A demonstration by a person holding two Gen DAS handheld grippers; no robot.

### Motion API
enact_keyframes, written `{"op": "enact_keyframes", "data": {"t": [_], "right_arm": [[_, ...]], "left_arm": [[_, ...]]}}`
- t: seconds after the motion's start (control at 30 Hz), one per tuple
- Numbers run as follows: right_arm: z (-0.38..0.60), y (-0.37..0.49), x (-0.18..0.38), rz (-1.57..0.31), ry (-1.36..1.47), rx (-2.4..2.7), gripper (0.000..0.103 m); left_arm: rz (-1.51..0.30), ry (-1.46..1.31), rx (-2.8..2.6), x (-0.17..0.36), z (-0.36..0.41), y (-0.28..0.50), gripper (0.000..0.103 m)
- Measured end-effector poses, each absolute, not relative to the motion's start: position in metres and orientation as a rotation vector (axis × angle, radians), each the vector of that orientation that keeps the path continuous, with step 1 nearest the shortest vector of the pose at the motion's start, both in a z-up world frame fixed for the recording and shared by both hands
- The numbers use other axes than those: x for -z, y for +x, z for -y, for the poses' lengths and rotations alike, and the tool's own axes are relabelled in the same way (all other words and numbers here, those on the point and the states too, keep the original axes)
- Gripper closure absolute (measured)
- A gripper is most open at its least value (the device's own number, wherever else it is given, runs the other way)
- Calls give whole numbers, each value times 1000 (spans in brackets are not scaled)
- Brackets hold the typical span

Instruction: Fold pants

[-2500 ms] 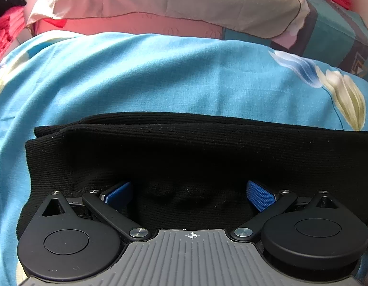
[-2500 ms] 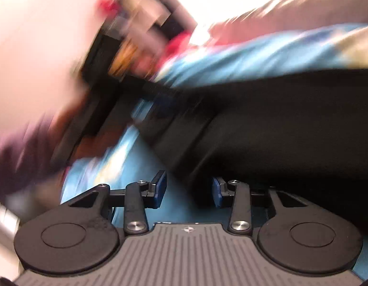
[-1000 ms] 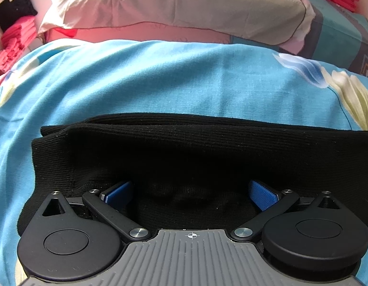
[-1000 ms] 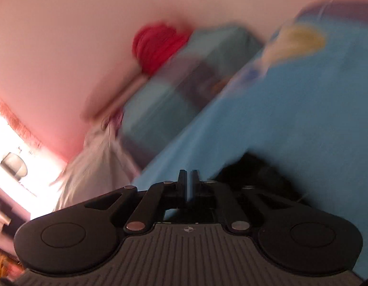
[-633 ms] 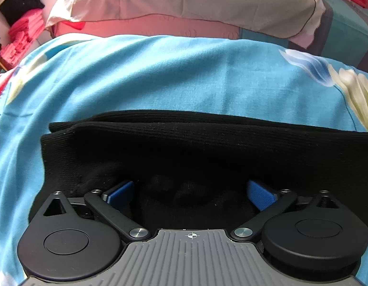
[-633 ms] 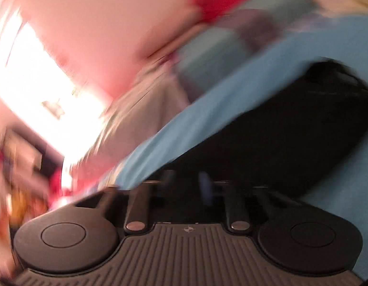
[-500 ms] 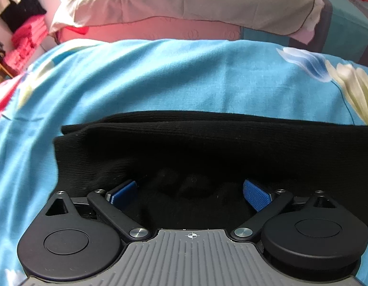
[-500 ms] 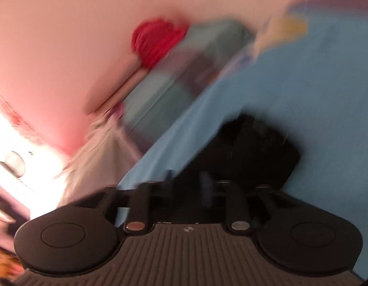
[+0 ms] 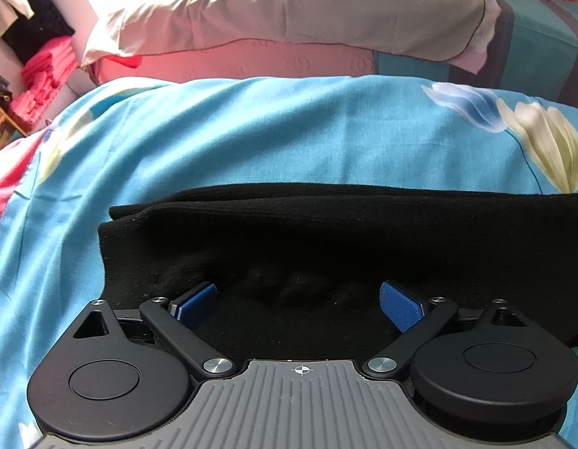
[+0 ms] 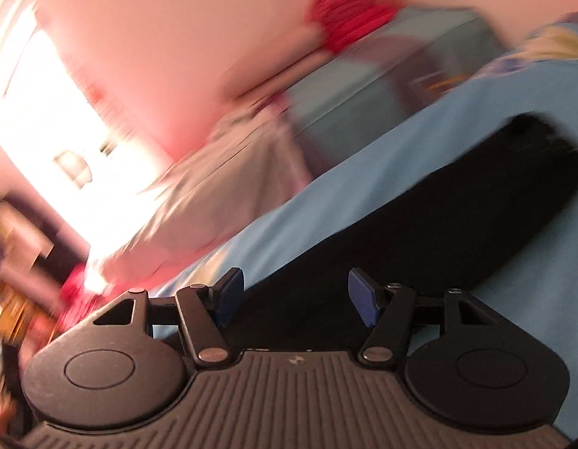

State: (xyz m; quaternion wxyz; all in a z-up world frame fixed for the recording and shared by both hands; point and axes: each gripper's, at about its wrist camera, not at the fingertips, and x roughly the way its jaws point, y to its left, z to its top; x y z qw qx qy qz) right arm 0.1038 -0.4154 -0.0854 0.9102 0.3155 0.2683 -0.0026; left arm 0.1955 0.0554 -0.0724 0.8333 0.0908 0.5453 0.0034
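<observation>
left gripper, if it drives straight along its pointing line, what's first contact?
Most likely the black pants: the left gripper points down at them, fabric lying between its open fingers. Blue floral bedsheet lies beyond. Depth unclear.

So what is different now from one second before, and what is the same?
The right gripper, shut a second ago, is opening and its view has swung back over the black pants; nothing is pinched between its pads. The left gripper stayed wide open over the pants, which lie folded on the blue sheet.

Both wrist views close over the black pants [image 9: 326, 235] on the bedsheet [image 9: 251, 131], left steeper.
</observation>
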Motion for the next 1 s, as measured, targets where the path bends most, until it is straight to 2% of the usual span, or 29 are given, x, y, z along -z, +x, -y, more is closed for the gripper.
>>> {"op": "enact_keyframes", "data": {"t": [0.1,0.17,0.23,0.4,0.43,0.5,0.53,0.57,0.6,0.67,0.77,0.83,0.87,0.9,0.93,0.97,1.0], "right_arm": [[368,123,87,-615,624,-166,43],[328,139,91,-672,611,-303,60],[276,153,100,-754,560,-481,68],[165,194,130,-866,416,-739,67],[151,210,136,-888,402,-746,72],[151,240,143,-867,423,-669,97],[160,252,143,-856,495,-571,101],[169,260,141,-849,573,-494,97],[173,262,133,-810,620,-464,97],[151,261,114,-752,518,-604,93],[82,262,113,-878,383,-880,85],[45,273,125,-959,321,-955,85],[33,284,133,-978,299,-928,97],[29,297,138,-970,309,-875,103],[37,318,141,-955,414,-796,103],[47,328,139,-931,520,-726,96],[57,329,127,-854,564,-609,94]], "left_arm": [[-1148,189,-12,72,-62,191,0],[-1136,170,-19,70,-70,183,0],[-1122,147,-31,69,-81,173,0],[-1117,109,-70,78,-112,149,0],[-1120,99,-76,81,-117,147,0],[-1116,75,-76,83,-125,142,0],[-1110,61,-74,83,-130,140,0],[-1101,46,-68,83,-133,137,0],[-1094,29,-58,84,-137,134,0],[-1089,8,-50,86,-141,131,0],[-1088,-39,-43,90,-149,127,0],[-1093,-69,-37,92,-153,128,0],[-1095,-76,-35,92,-154,127,0],[-1098,-77,-36,93,-156,127,0],[-1099,-75,-41,94,-157,128,0],[-1097,-71,-45,94,-158,128,0],[-1096,-72,-46,93,-159,129,0]]}}
